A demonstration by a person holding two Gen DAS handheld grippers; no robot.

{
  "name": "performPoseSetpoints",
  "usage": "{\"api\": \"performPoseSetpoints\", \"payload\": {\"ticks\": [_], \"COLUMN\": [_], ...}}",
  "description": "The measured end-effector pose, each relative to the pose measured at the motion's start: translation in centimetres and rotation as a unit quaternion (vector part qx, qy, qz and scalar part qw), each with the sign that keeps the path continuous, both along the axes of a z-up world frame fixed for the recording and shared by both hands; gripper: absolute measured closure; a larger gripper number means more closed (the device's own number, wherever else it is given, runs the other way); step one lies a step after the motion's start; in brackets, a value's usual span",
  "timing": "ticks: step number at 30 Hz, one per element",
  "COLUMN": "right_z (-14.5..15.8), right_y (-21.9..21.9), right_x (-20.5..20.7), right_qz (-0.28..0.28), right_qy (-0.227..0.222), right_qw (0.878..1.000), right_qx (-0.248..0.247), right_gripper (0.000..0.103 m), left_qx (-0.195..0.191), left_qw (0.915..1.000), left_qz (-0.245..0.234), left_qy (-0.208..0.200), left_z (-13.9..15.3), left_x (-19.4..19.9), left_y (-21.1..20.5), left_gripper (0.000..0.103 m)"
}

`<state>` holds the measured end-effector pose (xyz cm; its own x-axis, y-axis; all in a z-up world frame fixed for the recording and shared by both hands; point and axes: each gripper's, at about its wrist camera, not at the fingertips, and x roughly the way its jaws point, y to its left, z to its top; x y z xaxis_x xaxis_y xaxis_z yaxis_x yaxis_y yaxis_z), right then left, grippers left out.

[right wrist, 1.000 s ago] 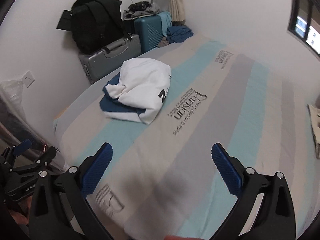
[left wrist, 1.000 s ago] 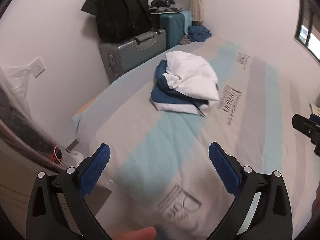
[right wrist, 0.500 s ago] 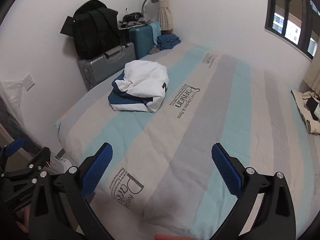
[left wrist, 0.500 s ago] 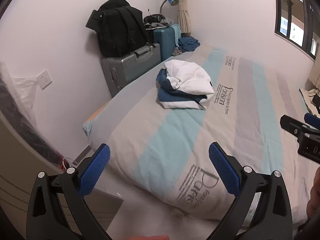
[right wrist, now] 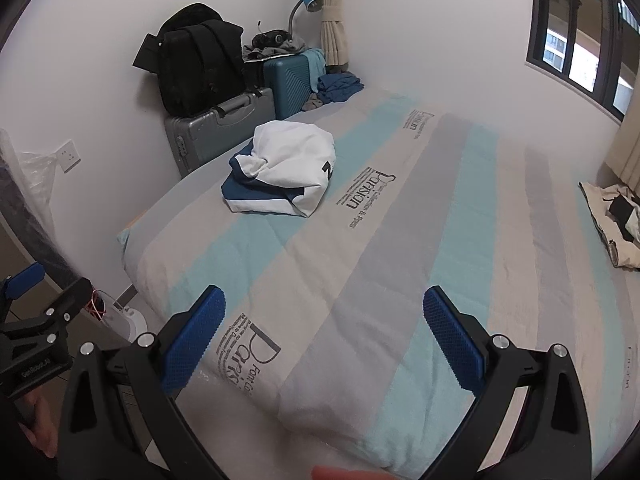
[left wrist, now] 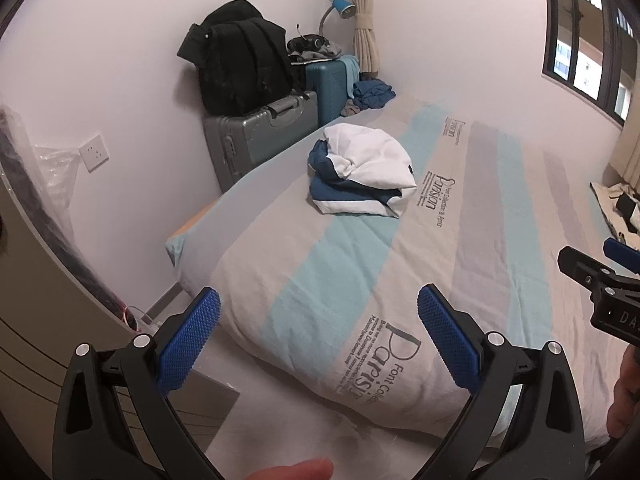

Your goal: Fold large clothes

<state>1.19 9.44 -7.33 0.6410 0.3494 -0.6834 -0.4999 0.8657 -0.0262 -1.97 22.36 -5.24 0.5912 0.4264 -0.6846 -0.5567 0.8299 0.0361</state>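
Far to your left, a wall socket [left wrist: 93, 153] sits on the white wall beside a crumpled clear plastic sheet [left wrist: 52, 172]. Next along that wall stands a grey suitcase [left wrist: 258, 136], hard against the bed's left side, with a black backpack [left wrist: 240, 66] slumped on top of it. Behind it is a teal suitcase [left wrist: 329, 88] piled with dark oddments, a blue desk lamp [left wrist: 340, 6] above it, then a tied cream curtain [left wrist: 365, 20] in the corner and a heap of blue clothes [left wrist: 372, 94] at the bed's far end.

Your left tongs [left wrist: 319, 308] are spread wide and hold nothing; they hang over the bed's near left corner. The striped bedspread [left wrist: 348, 248], with bands of pale blue, grey and cream and printed lettering, lies between them and the work.

The white-and-navy garment [left wrist: 362, 172] lies bunched in a loose heap on the left half of the bed, well ahead of both tongs, near the grey suitcase but apart from it. Nothing lies on the bedspread between you and it.

Your right tongs [right wrist: 324, 312] are likewise wide apart and empty, over the near edge of the bed, pointing across its middle stripes.

To the right, a dark-framed window [right wrist: 580, 28] is set in the far wall, and a cream bag with black parts [right wrist: 612, 220] rests at the bed's right edge, well apart from the garment.
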Motion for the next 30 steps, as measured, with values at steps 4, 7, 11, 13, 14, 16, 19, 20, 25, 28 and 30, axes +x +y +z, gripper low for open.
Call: {"api": "performPoseSetpoints", "payload": {"ticks": [4, 7, 11, 13, 14, 16, 19, 20, 25, 28, 30], "right_z": [0.2, 0.3, 0.3, 0.2, 0.1, 0.0, 0.0, -0.1, -0.2, -0.3, -0.2], "right_y": [-0.2, -0.2, 0.1, 0.1, 0.1, 0.2, 0.2, 0.2, 0.3, 0.3, 0.3], "right_x": [0.0, 0.1, 0.2, 0.4, 0.5, 0.6, 0.8, 0.8, 1.1, 1.2, 1.1], "right_qz": [0.000, 0.000, -0.003, -0.003, -0.003, -0.002, -0.002, -0.002, 0.001, 0.000, 0.001], "right_qy": [-0.005, -0.006, -0.011, -0.008, -0.007, -0.008, -0.006, -0.005, -0.006, -0.006, -0.004], "right_qw": [1.000, 1.000, 1.000, 1.000, 1.000, 1.000, 1.000, 1.000, 1.000, 1.000, 1.000], "right_qx": [-0.002, -0.002, -0.004, -0.004, -0.005, -0.007, -0.007, -0.006, -0.008, -0.010, -0.008], "right_gripper": [0.008, 0.008, 0.008, 0.008, 0.008, 0.008, 0.008, 0.008, 0.008, 0.008, 0.008], "left_qx": [0.000, 0.001, -0.005, -0.007, -0.006, -0.005, -0.008, -0.011, -0.015, -0.014, -0.015], "left_qw": [1.0000, 1.0000, 1.0000, 1.0000, 1.0000, 1.0000, 1.0000, 0.9999, 0.9999, 0.9999, 0.9999], "left_qz": [0.001, 0.001, -0.001, -0.004, -0.004, -0.007, -0.001, 0.000, 0.000, 0.001, 0.004], "left_qy": [0.000, -0.001, -0.002, -0.003, -0.002, 0.000, 0.000, 0.000, -0.001, 0.002, 0.003], "left_z": [-0.1, -0.2, -0.3, -0.4, -0.4, -0.5, -0.5, -0.5, -0.6, -0.8, -0.9], "left_x": [0.1, 0.2, 0.4, 0.4, 0.4, 0.5, 0.6, 0.7, 0.9, 1.0, 1.0], "left_y": [0.0, 0.0, 0.4, 0.5, 0.4, 0.5, 0.7, 0.9, 1.3, 1.3, 1.3], "left_gripper": [0.006, 0.006, 0.006, 0.006, 0.006, 0.006, 0.006, 0.006, 0.006, 0.006, 0.006]}}
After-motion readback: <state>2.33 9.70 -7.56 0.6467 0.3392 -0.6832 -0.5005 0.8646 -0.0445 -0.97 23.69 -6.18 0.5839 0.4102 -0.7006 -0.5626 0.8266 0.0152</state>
